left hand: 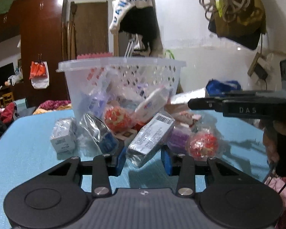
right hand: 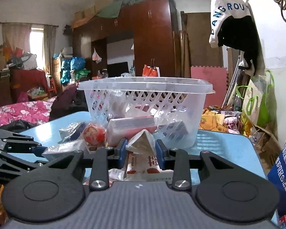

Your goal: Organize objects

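A basket [left hand: 122, 80] blocked the desk [left hand: 28, 148] at twelve o'clock, packets [left hand: 150, 135] crowding its front; bare desk lay open at nine and three o'clock.

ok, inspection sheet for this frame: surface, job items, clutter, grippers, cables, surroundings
Surface: light blue table, mostly bare toward the near left.
Job's things: clear plastic basket at the far side, some items already inside; wrapped packets and two red-and-white balls piled in front of it.
Clutter: blue bag at the table's right edge.
Grippers: left gripper shut on a barcoded wrapped box; right gripper shut on a wrapped triangular packet.
Cables: coiled rope hanging on the wall; adapter with its cord below.
Surroundings: dark wooden wardrobe, pink bedding, hanging white cap.
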A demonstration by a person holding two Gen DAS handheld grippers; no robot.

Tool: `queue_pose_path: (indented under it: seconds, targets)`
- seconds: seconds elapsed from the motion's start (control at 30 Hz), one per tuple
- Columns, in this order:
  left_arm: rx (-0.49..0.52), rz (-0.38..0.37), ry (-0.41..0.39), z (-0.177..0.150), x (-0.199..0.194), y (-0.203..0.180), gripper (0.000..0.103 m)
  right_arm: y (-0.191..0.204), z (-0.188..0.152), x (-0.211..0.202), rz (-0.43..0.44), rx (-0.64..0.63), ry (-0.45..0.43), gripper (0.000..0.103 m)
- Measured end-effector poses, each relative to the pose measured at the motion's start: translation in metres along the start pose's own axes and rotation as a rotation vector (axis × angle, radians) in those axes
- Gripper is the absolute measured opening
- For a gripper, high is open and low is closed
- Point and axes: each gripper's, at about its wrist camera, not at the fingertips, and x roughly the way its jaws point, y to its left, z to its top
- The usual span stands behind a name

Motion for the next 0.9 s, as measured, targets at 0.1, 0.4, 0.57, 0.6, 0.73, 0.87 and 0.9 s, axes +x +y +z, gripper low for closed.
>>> queue_pose_path:
  seconds: [0.1,0.4,0.57,0.6,0.73,0.87,0.9]
  targets:
    - [-0.028,-0.006,-0.036,0.002,-0.007,0.007,0.044,0.001,0.007,-0.011,0.004,0.002,-0.043,0.035]
    - [-0.073,0.004,-0.109,0.014,-0.026,0.021,0.044,-0.004,0.019,-0.034,0.030,0.038,-0.123,0.035]
    - [-0.101,0.010,-0.159,0.034,-0.036,0.033,0.044,-0.004,0.026,-0.033,0.036,0.042,-0.145,0.035]
    - [-0.101,0.011,-0.168,0.041,-0.037,0.035,0.044,-0.003,0.029,-0.033,0.034,0.037,-0.150,0.035]
    - [-0.115,0.003,-0.208,0.078,-0.038,0.047,0.044,-0.003,0.051,-0.030,0.018,0.027,-0.159,0.035]
    - [-0.106,0.039,-0.240,0.104,-0.035,0.051,0.044,-0.003,0.066,-0.022,0.005,0.015,-0.164,0.035]
    - [-0.110,0.032,-0.237,0.110,-0.033,0.053,0.044,-0.003,0.070,-0.019,0.010,0.015,-0.164,0.035]
